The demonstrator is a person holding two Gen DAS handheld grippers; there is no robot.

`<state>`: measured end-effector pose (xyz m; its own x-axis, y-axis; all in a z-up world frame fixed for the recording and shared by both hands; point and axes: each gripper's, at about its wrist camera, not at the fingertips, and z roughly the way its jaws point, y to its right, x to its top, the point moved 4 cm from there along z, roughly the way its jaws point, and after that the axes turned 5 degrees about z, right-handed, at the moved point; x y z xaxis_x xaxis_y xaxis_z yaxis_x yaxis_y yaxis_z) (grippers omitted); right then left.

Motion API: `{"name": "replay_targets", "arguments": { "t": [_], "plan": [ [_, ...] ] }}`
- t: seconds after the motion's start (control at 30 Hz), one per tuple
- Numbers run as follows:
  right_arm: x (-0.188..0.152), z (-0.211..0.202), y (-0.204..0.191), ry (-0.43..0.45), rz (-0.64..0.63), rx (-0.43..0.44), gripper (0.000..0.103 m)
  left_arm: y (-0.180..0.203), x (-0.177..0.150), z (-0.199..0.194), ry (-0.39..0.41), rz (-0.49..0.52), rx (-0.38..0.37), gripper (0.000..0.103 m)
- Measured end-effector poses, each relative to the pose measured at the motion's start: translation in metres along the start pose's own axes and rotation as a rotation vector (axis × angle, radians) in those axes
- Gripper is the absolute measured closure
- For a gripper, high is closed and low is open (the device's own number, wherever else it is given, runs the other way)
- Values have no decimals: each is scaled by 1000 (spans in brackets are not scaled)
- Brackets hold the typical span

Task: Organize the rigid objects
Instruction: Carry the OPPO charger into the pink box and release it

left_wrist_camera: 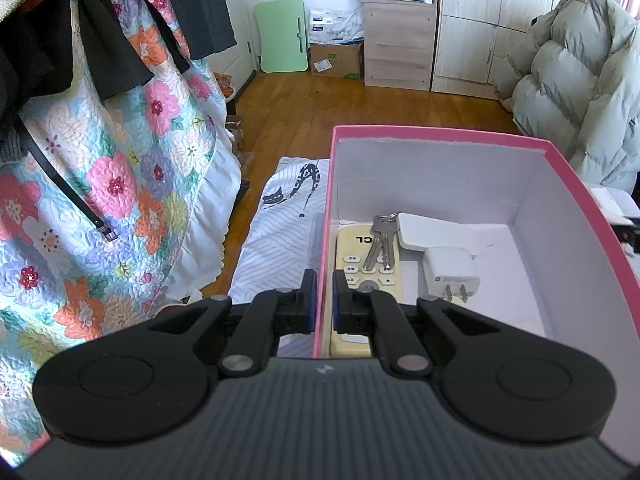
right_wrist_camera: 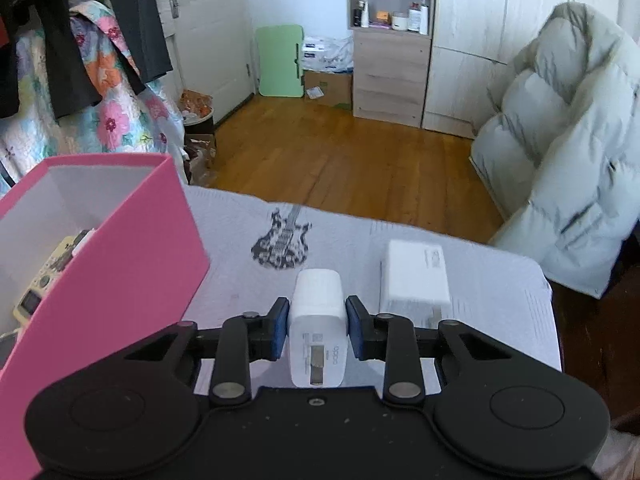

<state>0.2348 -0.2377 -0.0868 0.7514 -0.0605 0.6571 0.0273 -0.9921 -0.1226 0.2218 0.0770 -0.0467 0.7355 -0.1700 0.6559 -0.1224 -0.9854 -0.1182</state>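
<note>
A pink box (left_wrist_camera: 440, 136) with a white inside stands on a pale printed cloth (right_wrist_camera: 240, 280). It holds a cream remote (left_wrist_camera: 352, 248), a bunch of keys (left_wrist_camera: 380, 244), a flat white block (left_wrist_camera: 432, 232) and a small white plug (left_wrist_camera: 448, 272). My left gripper (left_wrist_camera: 324, 280) is shut on the box's left wall, one finger outside and one inside. To the right of the box (right_wrist_camera: 132, 248), my right gripper (right_wrist_camera: 318, 312) has its blue pads against both sides of a white charger (right_wrist_camera: 318, 304) lying on the cloth. A larger white adapter (right_wrist_camera: 416, 276) lies just right of it.
The cloth's far edge drops to a wooden floor (right_wrist_camera: 340, 152). A pale puffy coat (right_wrist_camera: 560, 160) is heaped at the right. A floral quilt (left_wrist_camera: 100, 180) and dark hanging clothes (left_wrist_camera: 100, 40) fill the left. Wooden cabinets (right_wrist_camera: 392, 72) line the far wall.
</note>
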Motion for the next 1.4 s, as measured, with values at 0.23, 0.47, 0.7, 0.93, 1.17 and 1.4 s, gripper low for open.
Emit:
{"name": "replay_targets", "arguments": {
  "t": [0.23, 0.47, 0.7, 0.93, 1.17, 1.4],
  "plan": [
    [-11, -30, -9, 21, 85, 76, 68, -1, 0, 0, -2, 1, 18, 99],
    [-9, -57, -24, 60, 23, 90, 68, -1, 1, -1, -2, -3, 14, 99],
    [13, -113, -58, 161, -74, 200, 68, -2, 0, 0, -2, -16, 4, 99],
    [38, -123, -117, 111, -241, 381, 68, 0, 0, 0, -1, -21, 3, 99],
    [23, -61, -162, 20, -421, 299, 68, -1, 0, 0, 0, -23, -1, 99],
    [18, -26, -167, -97, -440, 293, 68, 1, 1, 0, 0, -7, 2, 99]
  ]
}}
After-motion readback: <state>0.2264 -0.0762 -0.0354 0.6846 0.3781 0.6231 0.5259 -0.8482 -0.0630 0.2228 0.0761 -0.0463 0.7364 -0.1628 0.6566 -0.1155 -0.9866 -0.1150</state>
